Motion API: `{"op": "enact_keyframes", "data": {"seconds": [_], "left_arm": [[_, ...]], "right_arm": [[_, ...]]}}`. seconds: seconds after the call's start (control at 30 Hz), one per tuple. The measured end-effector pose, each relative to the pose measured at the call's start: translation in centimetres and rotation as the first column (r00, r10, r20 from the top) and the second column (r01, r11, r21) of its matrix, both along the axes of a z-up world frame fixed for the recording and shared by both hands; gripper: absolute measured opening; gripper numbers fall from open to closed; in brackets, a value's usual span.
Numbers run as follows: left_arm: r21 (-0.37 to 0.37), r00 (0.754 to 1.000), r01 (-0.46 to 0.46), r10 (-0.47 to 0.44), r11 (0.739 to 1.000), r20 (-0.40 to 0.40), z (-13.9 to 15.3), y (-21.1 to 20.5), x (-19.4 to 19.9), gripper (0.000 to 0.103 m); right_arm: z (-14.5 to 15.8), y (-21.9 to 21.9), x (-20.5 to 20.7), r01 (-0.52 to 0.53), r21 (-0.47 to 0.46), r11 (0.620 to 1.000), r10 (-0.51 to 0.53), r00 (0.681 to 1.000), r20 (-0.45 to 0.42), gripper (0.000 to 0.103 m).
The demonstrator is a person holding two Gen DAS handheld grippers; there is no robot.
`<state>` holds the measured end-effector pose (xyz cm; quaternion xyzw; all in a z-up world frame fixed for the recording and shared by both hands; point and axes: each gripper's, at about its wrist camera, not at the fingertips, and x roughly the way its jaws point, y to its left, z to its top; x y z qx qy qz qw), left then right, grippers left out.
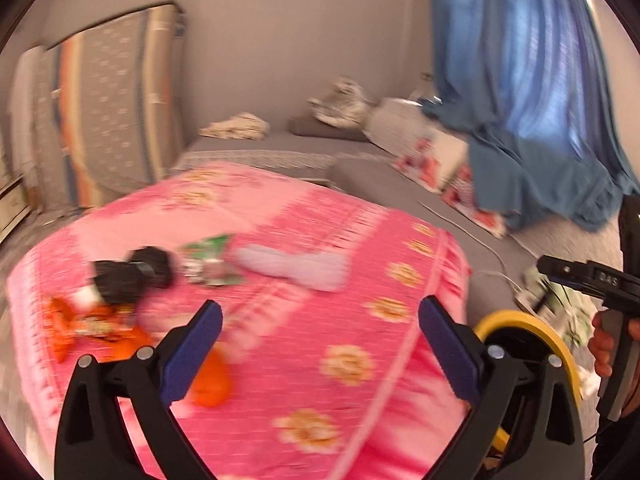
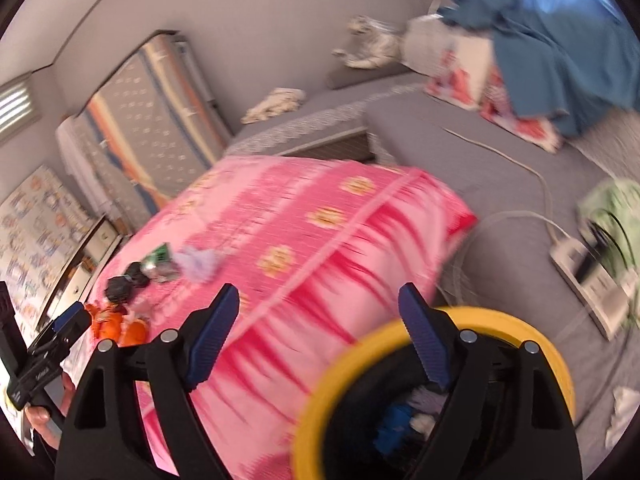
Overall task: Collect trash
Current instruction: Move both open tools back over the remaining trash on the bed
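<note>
Letters "DAS" on the right gripper (image 1: pixel 560 270), other markings too blurred

The near and right parts of the pink bed cover (image 1: pixel 320 320) lie bare. Litter crowds its far left: orange wrappers (image 1: pixel 92 324), black lumps (image 1: pixel 132 276), a green packet (image 1: pixel 208 260). The yellow-rimmed bin (image 2: pixel 400 344) blocks the near right corner.
</note>
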<state>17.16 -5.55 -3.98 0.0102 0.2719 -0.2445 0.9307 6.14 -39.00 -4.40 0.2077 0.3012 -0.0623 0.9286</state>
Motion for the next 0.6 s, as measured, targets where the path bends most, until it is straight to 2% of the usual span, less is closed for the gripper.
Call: {"op": "enact_keyframes", "data": {"seconds": [0.17,0.37,0.6], "left_arm": [[-0.032,0.989,-0.146,0.147,0.989,0.020,1.2,6.9,1.2,0.095],[-0.054,0.959,-0.282,0.283,0.958,0.022,1.5,13.5,2.2,0.095],[-0.053,0.927,-0.375,0.375,0.925,-0.020,-0.2,17.9,3.9,0.095]], "right_arm": [[1.8,5.1,4.2,-0.110,-0.053,0.992,0.112,0.993,0.031,0.079],[2.7,10.7,8.8,-0.228,-0.120,0.966,0.233,0.972,0.025,0.079],[1.5,15.2,13.5,-0.309,-0.222,0.925,0.310,0.950,-0.034,0.079]]}}
